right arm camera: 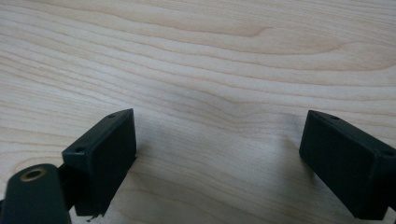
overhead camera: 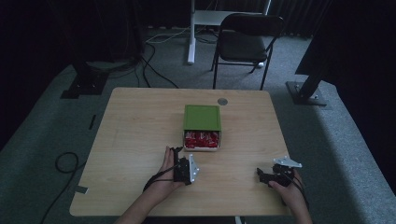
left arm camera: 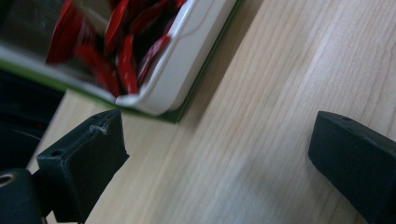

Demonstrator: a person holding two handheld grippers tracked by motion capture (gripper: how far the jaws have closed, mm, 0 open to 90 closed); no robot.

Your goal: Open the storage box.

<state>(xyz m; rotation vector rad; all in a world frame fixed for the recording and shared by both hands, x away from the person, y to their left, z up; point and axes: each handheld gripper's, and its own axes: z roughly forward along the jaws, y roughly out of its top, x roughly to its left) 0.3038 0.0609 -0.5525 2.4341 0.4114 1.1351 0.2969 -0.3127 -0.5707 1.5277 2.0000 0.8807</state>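
No readable text, labels, brands or numbers anywhere. Green lid [overhead camera: 201, 116] of the box is plain; red packets [left arm camera: 116, 56] inside show no legible print, too blurred. Counter [right arm camera: 196, 60] bare wood grain, no markings.

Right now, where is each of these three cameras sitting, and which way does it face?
High view: fixed above the person's side, facing forward and down on the table; forearms, left gripper and right gripper enter from below.
Left gripper view: rides the left gripper, low over the wood, facing the box corner; jaws apart.
Right gripper view: rides the right gripper, facing bare wood; jaws apart.
Shared: high and left gripper views both show the box with its red packets.
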